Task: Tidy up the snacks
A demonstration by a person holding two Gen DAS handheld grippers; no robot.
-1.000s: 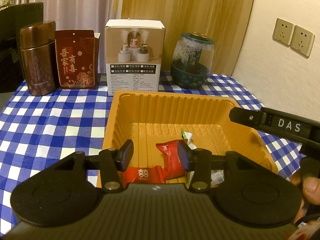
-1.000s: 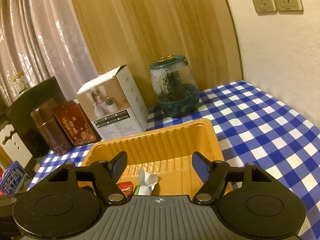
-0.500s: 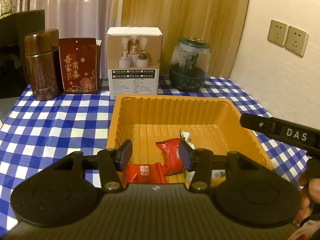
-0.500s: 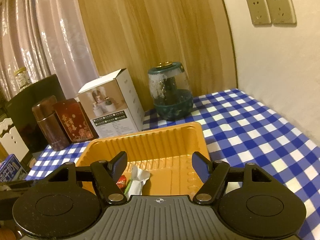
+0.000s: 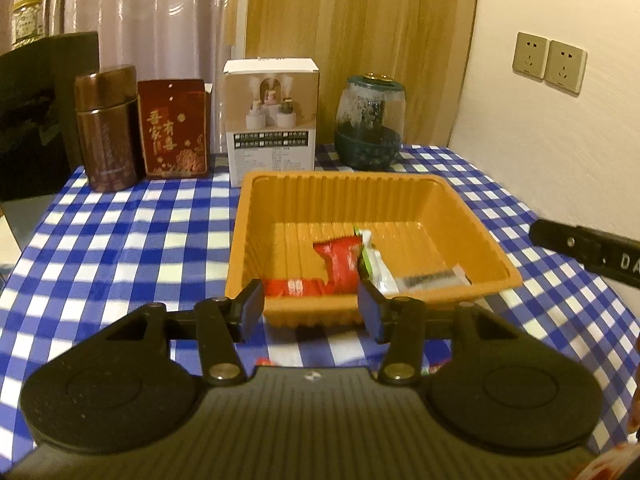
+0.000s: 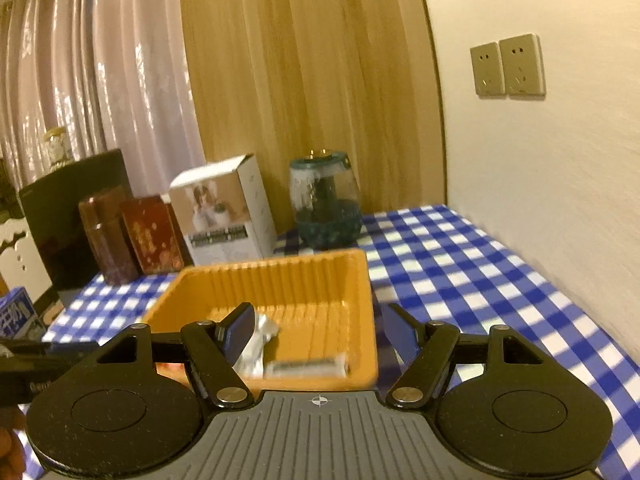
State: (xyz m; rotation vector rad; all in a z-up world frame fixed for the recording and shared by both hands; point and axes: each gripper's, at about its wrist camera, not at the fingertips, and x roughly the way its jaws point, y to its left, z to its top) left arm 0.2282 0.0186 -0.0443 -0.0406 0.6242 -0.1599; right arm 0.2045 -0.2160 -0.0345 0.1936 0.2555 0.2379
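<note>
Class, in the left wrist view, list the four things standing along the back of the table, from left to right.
Brown canister → red gift box → white carton → green glass jar.

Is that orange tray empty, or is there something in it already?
Not empty. The orange tray holds a few wrapped snacks near its front wall: red packets, a white-and-green one and a clear one.
</note>
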